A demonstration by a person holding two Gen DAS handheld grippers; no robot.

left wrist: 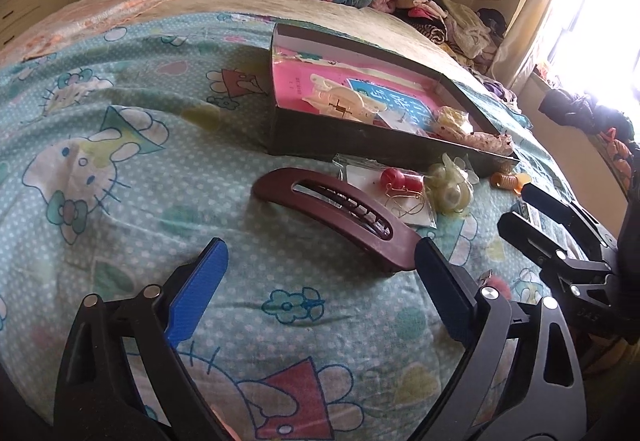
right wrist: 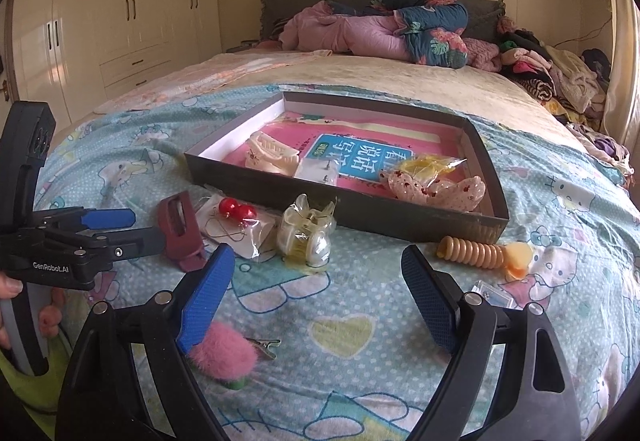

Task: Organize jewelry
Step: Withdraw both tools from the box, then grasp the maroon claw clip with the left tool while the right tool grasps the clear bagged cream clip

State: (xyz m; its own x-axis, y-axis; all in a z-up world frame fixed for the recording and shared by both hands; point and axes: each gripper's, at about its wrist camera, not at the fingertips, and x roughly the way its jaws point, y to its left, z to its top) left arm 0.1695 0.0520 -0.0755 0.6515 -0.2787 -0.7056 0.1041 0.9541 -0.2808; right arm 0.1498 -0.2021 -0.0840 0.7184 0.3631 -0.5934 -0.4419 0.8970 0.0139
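The left tool [left wrist: 320,277] is wide open and holds nothing. The dark red hair barrette [left wrist: 336,213] lies on the bed sheet [left wrist: 120,121] just ahead of it. The near end of this barrette is touching or almost touching the right finger [left wrist: 440,289], while the far end goes up and to the left, so its long axis runs slanted across the mouth of the tool and not straight between the fingers. I judge that the left tool must shift a little to its right, or turn, before it can close over the narrow width of the barrette.

The right tool [right wrist: 320,281] is also wide open and empty. The yellowish claw clip [right wrist: 306,237] stands just beyond its tips, a little toward the left finger, and the amber spiral hair tie [right wrist: 480,251] lies ahead of the right finger. The pink fluffy clip [right wrist: 228,353] is just under the left finger. So the left hand is nearer to the barrette, and the right hand is nearer to the claw clip.

The shallow box [right wrist: 400,217] is behind these things, with its low front wall facing both tools. Inside it, the left part of the pink floor is bare, beside a cream claw clip [right wrist: 268,155]. The packet with red bead earrings [right wrist: 236,221] lies between barrette and claw clip, so there is little room there.
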